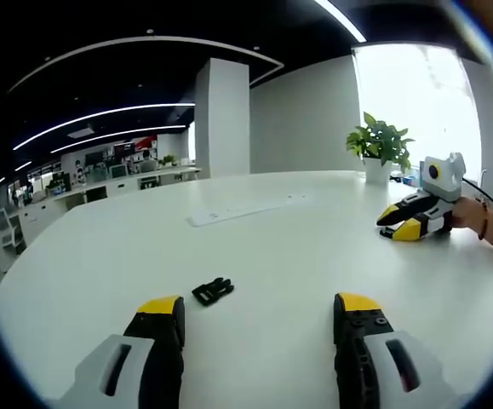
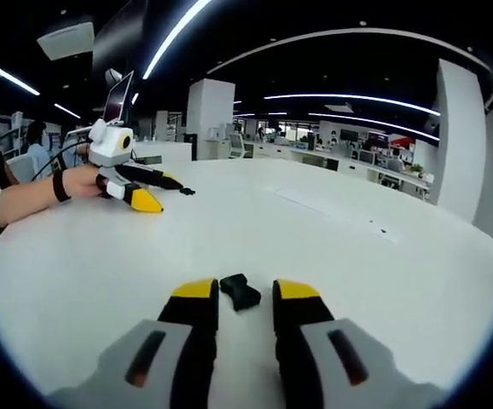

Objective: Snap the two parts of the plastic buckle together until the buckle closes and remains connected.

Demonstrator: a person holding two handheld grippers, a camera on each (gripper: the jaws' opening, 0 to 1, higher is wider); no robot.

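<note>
Right gripper [image 2: 244,294] fingers spread, empty, one buckle half [image 2: 240,290] just ahead between them; left gripper [image 1: 259,311] wide, its pronged half [image 1: 213,290] ahead-left

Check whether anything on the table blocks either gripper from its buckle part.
Nothing visible does. Bare white table lies between the left gripper and its buckle part; the right gripper already has the other part between its jaws.

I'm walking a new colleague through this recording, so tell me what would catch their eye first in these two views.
Probably the yellow-tipped jaws of the left gripper, spread wide over the white table, with a black pronged buckle part lying just beyond its left jaw. In the right gripper view, the right gripper frames the other black buckle piece between its tips. A potted plant stands at the table's far edge.
</note>
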